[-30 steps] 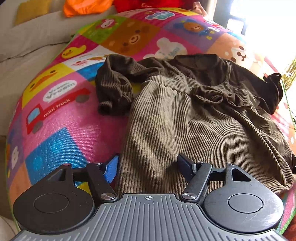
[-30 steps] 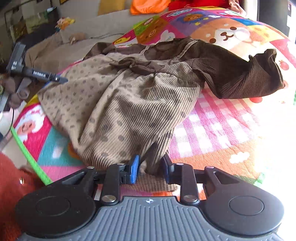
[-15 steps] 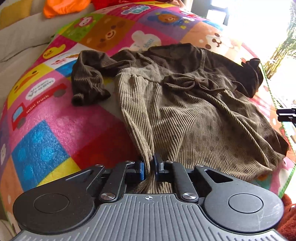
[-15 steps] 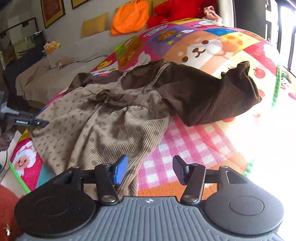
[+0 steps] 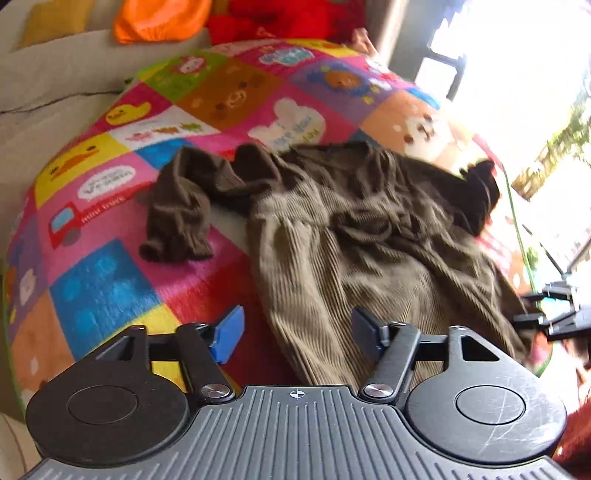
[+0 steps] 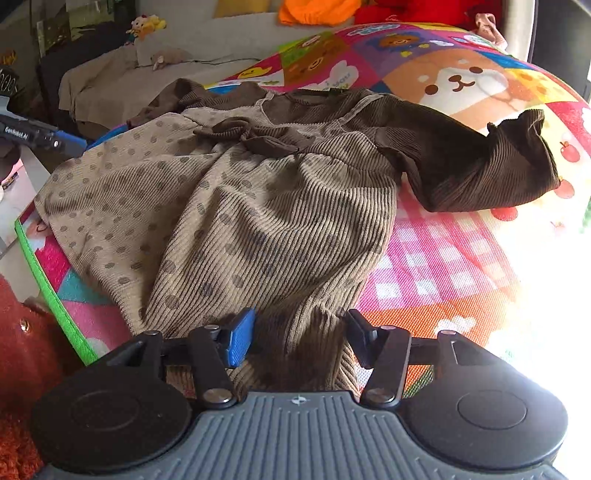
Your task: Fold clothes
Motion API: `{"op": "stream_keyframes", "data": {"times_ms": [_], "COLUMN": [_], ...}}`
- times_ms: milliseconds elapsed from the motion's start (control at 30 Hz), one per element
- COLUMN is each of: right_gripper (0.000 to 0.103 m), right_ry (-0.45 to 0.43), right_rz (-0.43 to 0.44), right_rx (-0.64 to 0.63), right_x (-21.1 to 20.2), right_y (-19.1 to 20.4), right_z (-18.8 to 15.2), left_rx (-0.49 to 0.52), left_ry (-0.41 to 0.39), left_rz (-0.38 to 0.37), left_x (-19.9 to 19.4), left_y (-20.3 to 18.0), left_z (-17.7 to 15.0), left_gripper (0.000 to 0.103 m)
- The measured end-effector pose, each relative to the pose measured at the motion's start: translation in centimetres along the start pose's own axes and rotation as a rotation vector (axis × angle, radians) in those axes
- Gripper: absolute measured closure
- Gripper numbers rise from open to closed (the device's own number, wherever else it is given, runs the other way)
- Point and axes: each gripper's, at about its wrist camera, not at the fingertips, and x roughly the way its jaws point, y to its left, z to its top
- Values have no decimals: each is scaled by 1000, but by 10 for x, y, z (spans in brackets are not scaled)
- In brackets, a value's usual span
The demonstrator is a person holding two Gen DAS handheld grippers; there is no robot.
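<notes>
A brown corduroy dress [image 6: 280, 206] lies spread face up on a bright patchwork play mat [image 5: 110, 295], its tan dotted skirt toward the cameras and its darker bodice farther up the mat. A dark bow [image 6: 255, 136] sits at the waist. One dark sleeve [image 6: 480, 162] stretches away from the bodice over the mat's dog picture, and the other sleeve [image 5: 177, 218] lies crumpled beside the dress, next to the mat's little truck picture. The left gripper [image 5: 297, 332] has just been opening; its jaws stand wide apart with the hem of the dress between them, the pads clear of the cloth. The right gripper [image 6: 301, 339] is also released, its jaws parted on either side of a bunched fold of the hem, not pressing it. Past the far edge of the mat lie an orange cloth [image 6: 317, 11] and a red cloth [image 5: 280, 18].
</notes>
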Motion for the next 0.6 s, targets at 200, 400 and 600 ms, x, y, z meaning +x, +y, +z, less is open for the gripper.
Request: {"op": "stream_keyframes", "data": {"times_ms": [200, 400, 600], "right_gripper": [45, 39, 39], "right_ry": [-114, -189, -170], "right_rz": [-58, -54, -48], "right_rx": [85, 187, 184], "right_x": [-18, -4, 24], "right_y": [-16, -30, -27], "right_z": [24, 54, 73], "left_rx": [93, 279, 326], "left_ry": [-9, 30, 19], "left_rz": [289, 408, 578], "left_x": [56, 105, 95], "left_y": [15, 23, 70], "left_z": [36, 34, 44], "left_gripper": [21, 47, 77]}}
